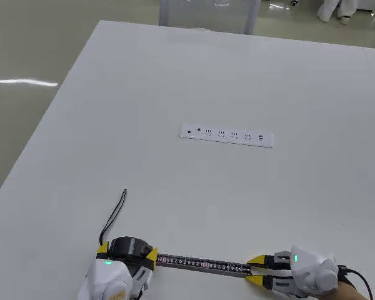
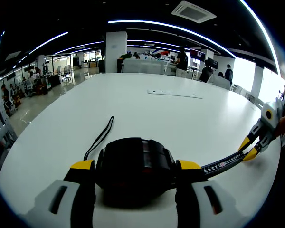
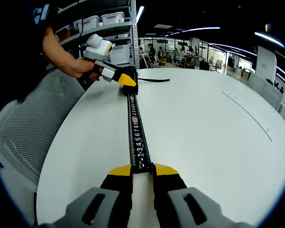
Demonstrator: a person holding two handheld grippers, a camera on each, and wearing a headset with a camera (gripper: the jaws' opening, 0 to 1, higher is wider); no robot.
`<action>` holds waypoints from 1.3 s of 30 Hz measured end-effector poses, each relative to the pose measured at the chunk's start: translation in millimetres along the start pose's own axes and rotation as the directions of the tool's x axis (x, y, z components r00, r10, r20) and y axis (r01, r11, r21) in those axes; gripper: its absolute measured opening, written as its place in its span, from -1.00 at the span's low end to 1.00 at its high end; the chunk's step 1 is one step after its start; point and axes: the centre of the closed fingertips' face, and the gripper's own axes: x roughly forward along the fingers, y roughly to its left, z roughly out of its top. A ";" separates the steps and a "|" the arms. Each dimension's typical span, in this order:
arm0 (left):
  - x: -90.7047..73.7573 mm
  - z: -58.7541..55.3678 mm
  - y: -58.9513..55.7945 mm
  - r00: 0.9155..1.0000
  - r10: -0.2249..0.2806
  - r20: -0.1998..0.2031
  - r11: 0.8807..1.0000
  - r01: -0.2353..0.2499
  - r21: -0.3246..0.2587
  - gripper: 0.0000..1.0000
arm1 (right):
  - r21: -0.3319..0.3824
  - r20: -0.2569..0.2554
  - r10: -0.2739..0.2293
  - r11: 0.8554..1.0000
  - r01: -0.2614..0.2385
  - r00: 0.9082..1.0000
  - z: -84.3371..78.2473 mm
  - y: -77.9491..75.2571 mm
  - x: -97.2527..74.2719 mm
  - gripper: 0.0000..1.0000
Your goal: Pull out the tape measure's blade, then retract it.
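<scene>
Head view: the tape measure (image 1: 130, 247) lies at 7 o'clock on the worktop (image 1: 237, 200), and the left gripper (image 1: 127, 254) has its fingers clamped on the case. Left gripper view: the blade (image 2: 223, 165) runs out toward 3 o'clock. Right gripper view: the right gripper (image 3: 143, 170) has its fingers closed together on the blade's end.

Bright, even ceiling light, sharp focus, strong fisheye bending at edges.

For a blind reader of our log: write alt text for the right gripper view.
The right gripper has its yellow-tipped jaws shut on the end of a tape measure's blade, which runs straight across a white table to the black case clamped in the left gripper, held by a person's hand. A power strip lies off to the right.
</scene>
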 end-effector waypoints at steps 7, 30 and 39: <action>0.4 -0.1 0.5 1.000 0.002 0.003 1.000 -0.002 0.001 0.31 | 0.000 0.005 0.009 1.000 -0.009 1.000 -0.3 -1.3 1.3 -0.71; -0.8 -0.2 0.6 1.000 -0.007 -0.008 1.000 0.007 0.006 0.24 | -0.004 0.010 0.023 1.000 -0.023 1.000 7.7 0.3 7.5 -0.77; -1.3 -0.3 0.8 1.000 -0.007 -0.008 1.000 0.007 -0.001 0.23 | -0.010 0.014 0.002 1.000 -0.002 1.000 12.5 -2.1 5.2 -0.77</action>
